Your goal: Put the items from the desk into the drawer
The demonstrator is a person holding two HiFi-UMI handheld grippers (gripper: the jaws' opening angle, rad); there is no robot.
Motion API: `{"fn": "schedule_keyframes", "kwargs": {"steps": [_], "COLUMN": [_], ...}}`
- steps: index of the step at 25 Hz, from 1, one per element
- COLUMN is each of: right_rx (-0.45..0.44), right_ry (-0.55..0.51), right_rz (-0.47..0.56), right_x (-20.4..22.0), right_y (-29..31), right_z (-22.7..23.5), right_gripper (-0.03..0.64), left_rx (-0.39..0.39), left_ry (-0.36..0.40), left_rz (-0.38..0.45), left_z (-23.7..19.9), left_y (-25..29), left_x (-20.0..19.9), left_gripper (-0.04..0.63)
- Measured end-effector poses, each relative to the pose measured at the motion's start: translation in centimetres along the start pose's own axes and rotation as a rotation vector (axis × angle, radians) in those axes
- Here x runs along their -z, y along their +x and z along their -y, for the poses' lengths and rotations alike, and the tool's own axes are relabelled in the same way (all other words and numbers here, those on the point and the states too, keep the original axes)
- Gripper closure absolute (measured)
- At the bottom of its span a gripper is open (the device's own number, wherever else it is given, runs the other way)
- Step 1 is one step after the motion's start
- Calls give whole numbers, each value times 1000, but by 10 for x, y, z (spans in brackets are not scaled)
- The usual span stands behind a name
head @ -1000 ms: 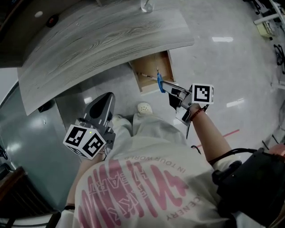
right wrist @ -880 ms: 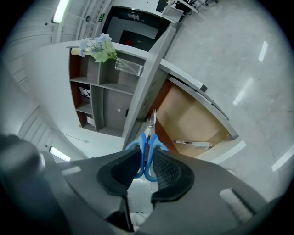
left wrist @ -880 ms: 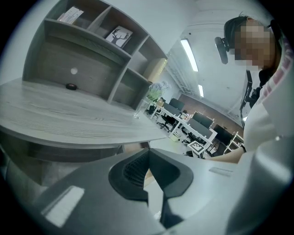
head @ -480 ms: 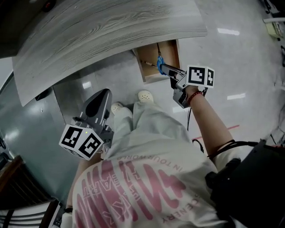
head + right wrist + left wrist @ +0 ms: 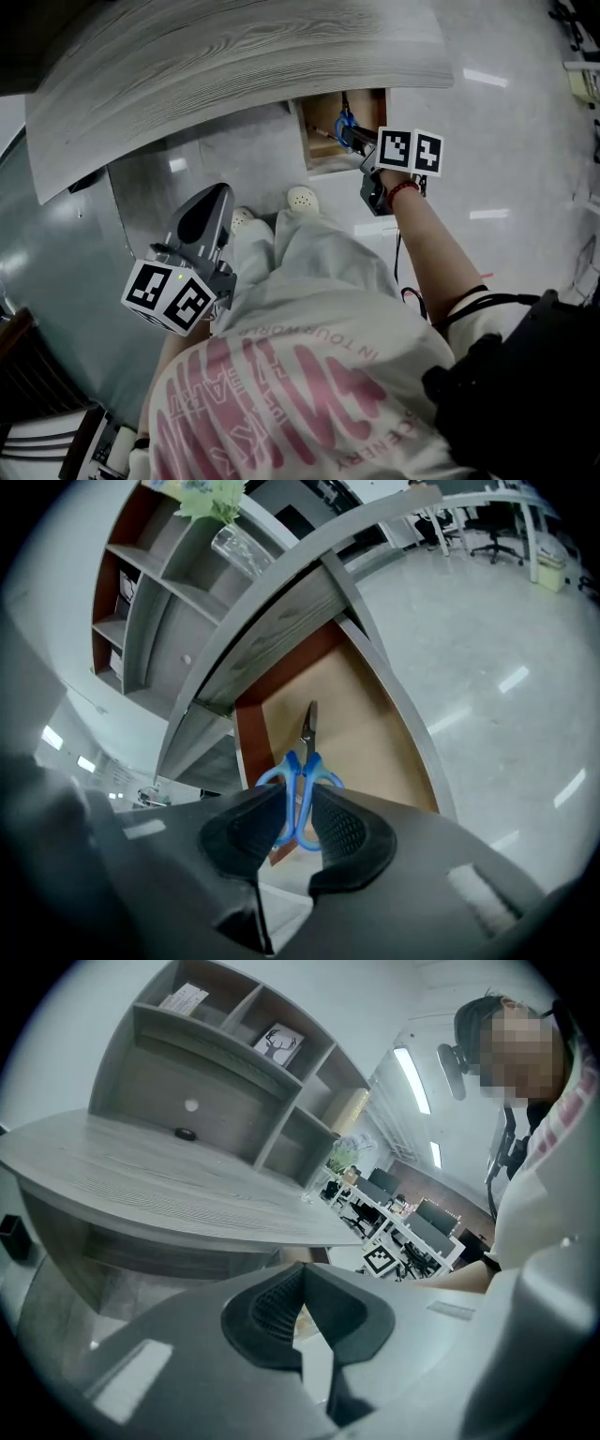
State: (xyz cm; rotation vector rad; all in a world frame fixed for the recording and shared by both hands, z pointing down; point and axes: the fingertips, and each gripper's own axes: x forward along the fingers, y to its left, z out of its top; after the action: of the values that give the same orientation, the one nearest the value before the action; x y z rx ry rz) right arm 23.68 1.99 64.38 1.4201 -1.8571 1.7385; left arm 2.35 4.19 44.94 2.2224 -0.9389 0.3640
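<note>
Blue-handled scissors (image 5: 300, 775) hang over the open wooden drawer (image 5: 370, 728), blades pointing into it. My right gripper (image 5: 298, 829) is shut on their handles. From the head view the right gripper (image 5: 354, 137) reaches over the drawer (image 5: 323, 150) under the grey desk (image 5: 234, 56), and the scissors (image 5: 345, 122) show as a small blue spot. My left gripper (image 5: 208, 211) is held low by my left side, above the floor, jaws shut with nothing between them; in its own view the left gripper (image 5: 302, 1269) shows its pads pressed together.
A grey shelving unit (image 5: 234, 1082) stands at the back of the desk. The drawer sits under the desk's right end. My white shoes (image 5: 302, 200) stand just before the drawer. Glossy grey floor (image 5: 506, 141) spreads to the right.
My right gripper has carried the scissors forward from in front of the drawer to over its inside. The left gripper has stayed about where it was.
</note>
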Motion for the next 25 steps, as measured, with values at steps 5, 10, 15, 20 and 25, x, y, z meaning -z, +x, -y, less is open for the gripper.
{"fn": "schedule_keyframes", "kwargs": {"steps": [5, 10, 15, 20, 25], "right_rx": [111, 203, 266, 329, 364], "right_ry": [-108, -204, -244, -259, -265], "right_rz": [-52, -81, -99, -99, -98], "right_x": [3, 1, -5, -12, -13], "right_y": [11, 19, 29, 33, 39], "right_z": [7, 16, 28, 41, 52], "right_gripper": [525, 526, 526, 525, 522], "left_rx": [-9, -10, -23, -47, -64], "left_ry": [-16, -24, -37, -51, -68], "left_rz": [7, 11, 11, 20, 24], "left_z": [-4, -5, -13, -19, -22], "left_y": [2, 5, 6, 1, -3], "left_x": [-3, -4, -3, -1, 6], "left_gripper": [575, 576, 575, 575, 575]}}
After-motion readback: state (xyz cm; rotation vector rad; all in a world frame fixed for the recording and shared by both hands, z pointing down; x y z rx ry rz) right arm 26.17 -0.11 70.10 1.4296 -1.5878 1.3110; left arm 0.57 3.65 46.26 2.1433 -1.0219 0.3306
